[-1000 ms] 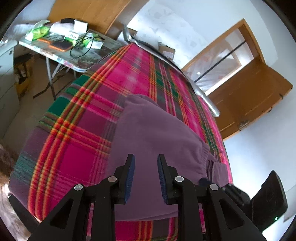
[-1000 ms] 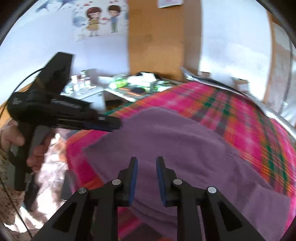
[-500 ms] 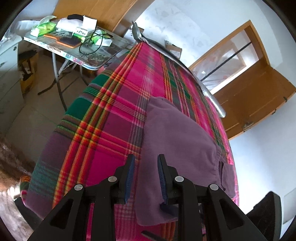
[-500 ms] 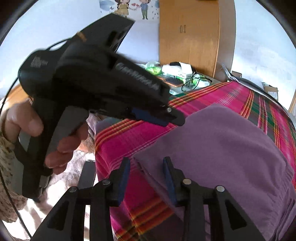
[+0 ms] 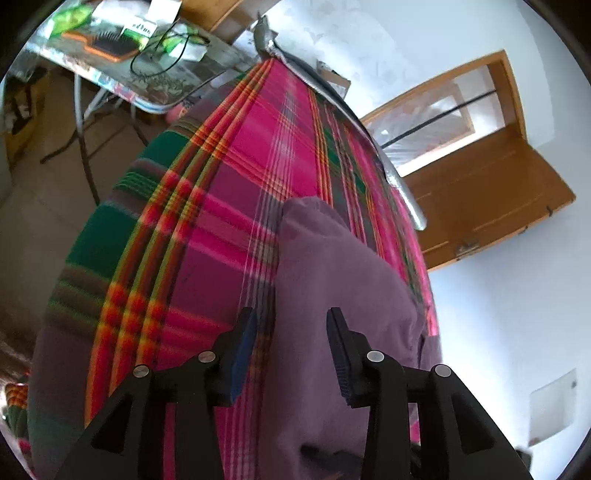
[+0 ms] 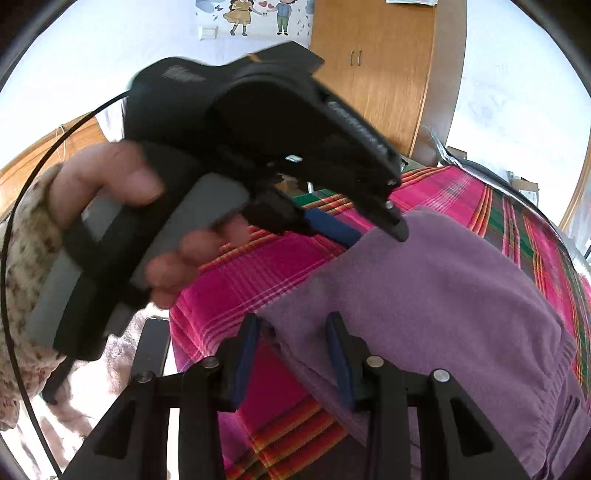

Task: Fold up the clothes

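**Purple Garment on the Plaid Bed, Both Grippers Spread**

Far left in the left wrist view: a folding table point(image 5: 110, 74) beside the bed, crowded with a hairbrush point(image 5: 107, 46), a dark cable point(image 5: 166, 55) and green packets point(image 5: 70, 18). Next, a plaid blanket point(image 5: 221, 221), pink with green and orange stripes, covering the bed. On top of it, the purple garment point(image 5: 332, 277), folded, with a straight left edge. Left gripper point(image 5: 291, 321) low over that edge, jaws just opened wider and standing apart, one finger over the plaid, the other over the purple cloth, nothing pinched. Further right, a wooden door frame point(image 5: 480, 110) and a white wall.

In the right wrist view, left side blocked by a hand point(image 6: 122, 221) in a spotted sleeve, holding the left gripper's black body, which hides much of the room. Behind, a cartoon wall sticker point(image 6: 258, 14) and a wooden wardrobe point(image 6: 376, 74). Lower down, right gripper point(image 6: 291, 325) spread too, jaws just opened, garment corner lying between the fingers, pads not pressing it. Purple cloth filling the right side.
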